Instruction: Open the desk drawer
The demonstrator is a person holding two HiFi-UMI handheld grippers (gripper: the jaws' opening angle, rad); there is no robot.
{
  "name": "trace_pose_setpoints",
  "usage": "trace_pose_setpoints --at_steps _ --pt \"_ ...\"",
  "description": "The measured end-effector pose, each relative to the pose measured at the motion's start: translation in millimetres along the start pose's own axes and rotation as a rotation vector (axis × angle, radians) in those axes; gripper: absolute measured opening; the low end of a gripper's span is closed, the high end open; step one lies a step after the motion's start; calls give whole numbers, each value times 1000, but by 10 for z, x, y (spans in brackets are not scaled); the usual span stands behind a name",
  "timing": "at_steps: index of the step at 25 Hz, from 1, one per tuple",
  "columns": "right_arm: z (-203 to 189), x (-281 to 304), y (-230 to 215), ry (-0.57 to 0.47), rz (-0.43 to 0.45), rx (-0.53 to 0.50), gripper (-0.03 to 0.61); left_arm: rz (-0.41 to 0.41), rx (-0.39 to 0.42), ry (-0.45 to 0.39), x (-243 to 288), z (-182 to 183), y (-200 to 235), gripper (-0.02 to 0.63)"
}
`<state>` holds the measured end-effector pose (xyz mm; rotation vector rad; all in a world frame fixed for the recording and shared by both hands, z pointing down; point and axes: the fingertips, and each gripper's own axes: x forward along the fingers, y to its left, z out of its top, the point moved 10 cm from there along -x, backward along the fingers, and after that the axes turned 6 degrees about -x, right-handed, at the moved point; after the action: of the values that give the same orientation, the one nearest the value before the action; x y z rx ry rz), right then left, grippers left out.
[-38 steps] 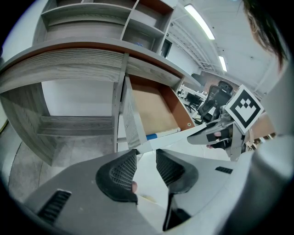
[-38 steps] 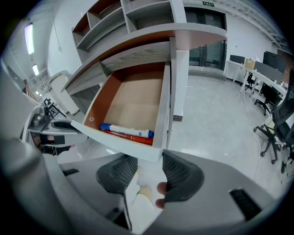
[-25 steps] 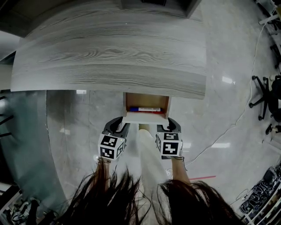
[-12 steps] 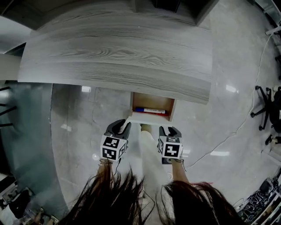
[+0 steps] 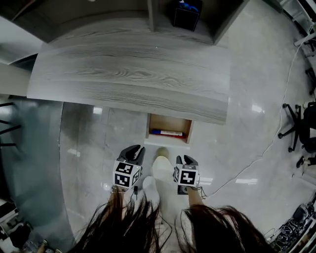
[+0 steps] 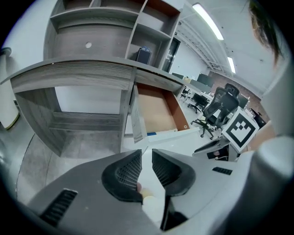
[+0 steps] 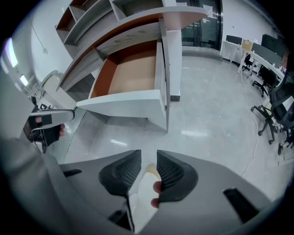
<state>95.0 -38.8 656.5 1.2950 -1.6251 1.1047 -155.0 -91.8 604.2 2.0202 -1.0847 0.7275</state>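
Note:
The desk drawer point(image 5: 169, 129) stands pulled out from under the grey wood desk top point(image 5: 128, 74), with a blue and red pen-like thing point(image 5: 167, 132) inside. The left gripper view shows its brown floor point(image 6: 158, 110), as does the right gripper view point(image 7: 131, 75). My left gripper point(image 5: 132, 150) hangs below and left of the drawer front, apart from it. My right gripper point(image 5: 188, 160) hangs below and right of it, also apart. Both pairs of jaws are closing, a narrow gap still shows in each point(image 6: 146, 161) point(image 7: 148, 163), and nothing is between them.
A black box point(image 5: 186, 15) sits on the shelf behind the desk. Office chairs point(image 5: 296, 118) stand at the right, and a cable point(image 5: 256, 158) runs across the glossy floor. The person's light shoe point(image 5: 161, 167) is between the grippers. A grey side panel point(image 5: 29, 163) stands at the left.
Both grippers have drawn back from the drawer front toward the person, and their jaws have narrowed. The drawer stays pulled out.

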Motion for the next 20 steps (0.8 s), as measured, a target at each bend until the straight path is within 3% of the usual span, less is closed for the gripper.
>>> trace_pose_setpoints --at_steps 7,20 --pt "-61 -177 26 -7 -36 48 98 -14 42 -25 -191 126 -71 64" --pt "79 -708 273 -140 -61 61 87 -42 50 -104 -668 180 -348 52"
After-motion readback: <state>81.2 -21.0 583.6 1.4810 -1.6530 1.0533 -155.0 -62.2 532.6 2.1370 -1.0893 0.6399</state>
